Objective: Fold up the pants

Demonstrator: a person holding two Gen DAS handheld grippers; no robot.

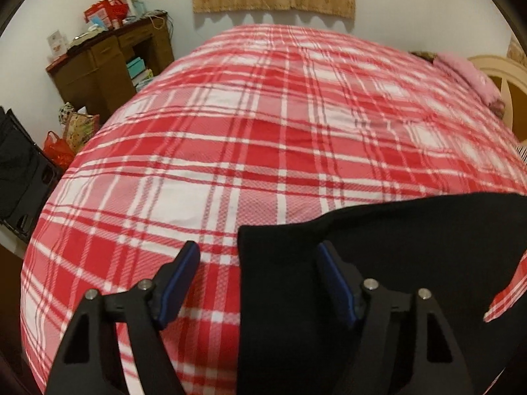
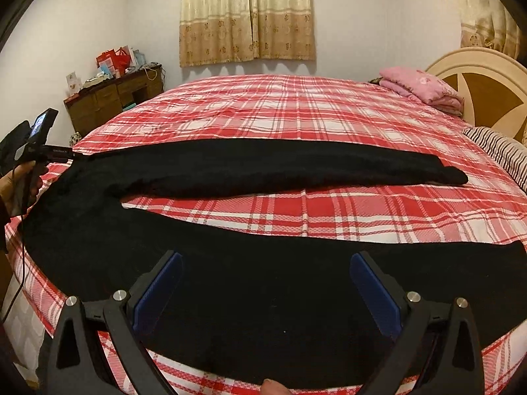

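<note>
Pants point(image 2: 204, 171) are lying spread on the plaid bed point(image 2: 329, 112), legs parted and running toward the frame's right. The left gripper point(image 1: 258, 283) is hovering released over the waist edge at lower centre; the right gripper point(image 2: 265, 291) is gaping above the near leg, likely placed for pinching it.

We see a bed in a red plaid sheet point(image 2: 329, 115) against a white wall point(image 2: 378, 16), beige curtains point(image 2: 247, 16) above its far edge, a cluttered brown desk point(image 2: 112, 98) by its far-left corner, a cream headboard point(image 2: 477, 79) at right.
</note>
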